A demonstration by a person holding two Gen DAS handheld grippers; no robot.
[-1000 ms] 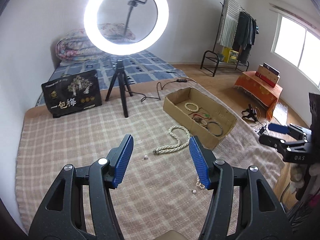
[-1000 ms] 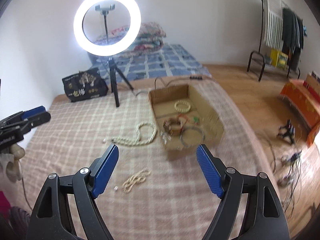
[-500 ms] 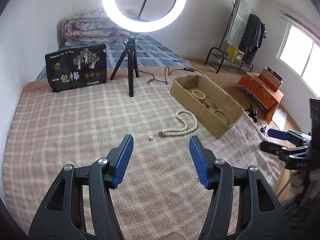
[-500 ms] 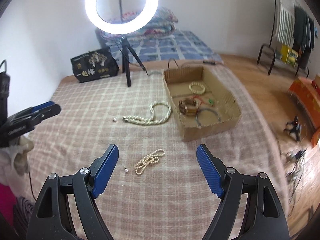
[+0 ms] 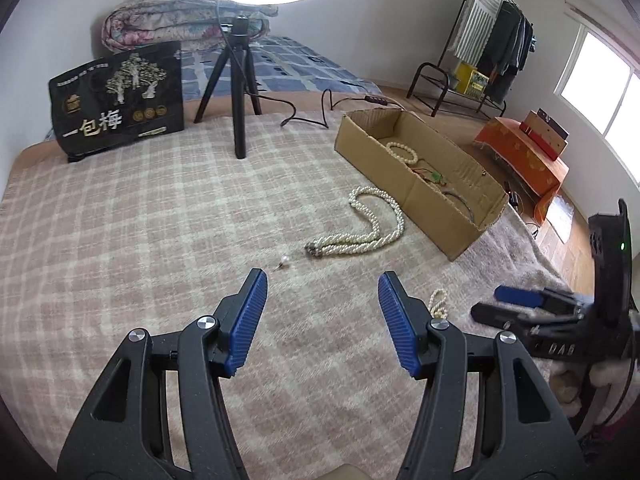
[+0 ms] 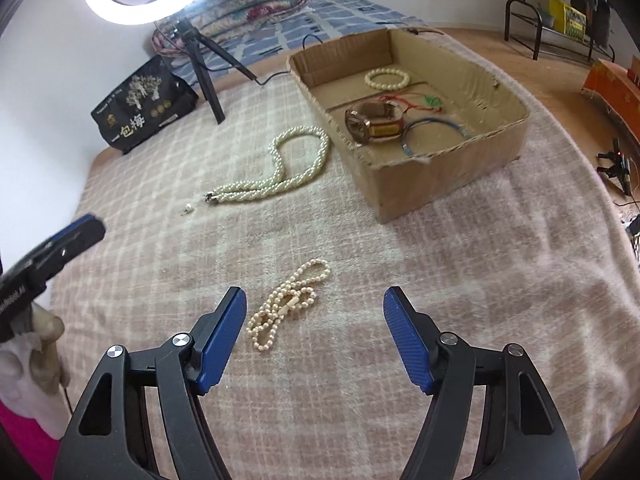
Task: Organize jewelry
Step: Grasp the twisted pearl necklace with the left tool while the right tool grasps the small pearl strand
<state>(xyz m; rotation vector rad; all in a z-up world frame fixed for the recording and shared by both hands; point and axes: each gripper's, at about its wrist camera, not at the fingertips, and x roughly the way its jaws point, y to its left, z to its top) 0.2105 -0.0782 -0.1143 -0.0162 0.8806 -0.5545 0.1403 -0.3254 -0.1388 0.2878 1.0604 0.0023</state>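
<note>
A thick pearl necklace [image 5: 374, 228] lies on the plaid blanket left of the cardboard box [image 5: 436, 208]; it also shows in the right wrist view [image 6: 276, 172]. A loose pearl [image 5: 285, 260] lies by its clasp. A thin bead string [image 6: 288, 304] lies just ahead of my right gripper [image 6: 316, 312], which is open and empty; the string's end shows in the left wrist view [image 5: 438, 302]. My left gripper [image 5: 322, 296] is open and empty, short of the loose pearl. The box [image 6: 452, 184] holds a bead bracelet [image 6: 387, 79], a watch [image 6: 372, 120], a bangle [image 6: 434, 136] and a red cord.
A ring light on a black tripod [image 5: 240, 80] stands at the back of the blanket, its cable running toward the box. A black printed bag [image 5: 118, 100] stands at the back left. A folded quilt [image 5: 180, 12] lies behind. The blanket's edge drops off at the right.
Both grippers have moved forward and lower toward the blanket. The thin bead string now lies close before the right gripper. Both stay open; the jewelry has not moved.
</note>
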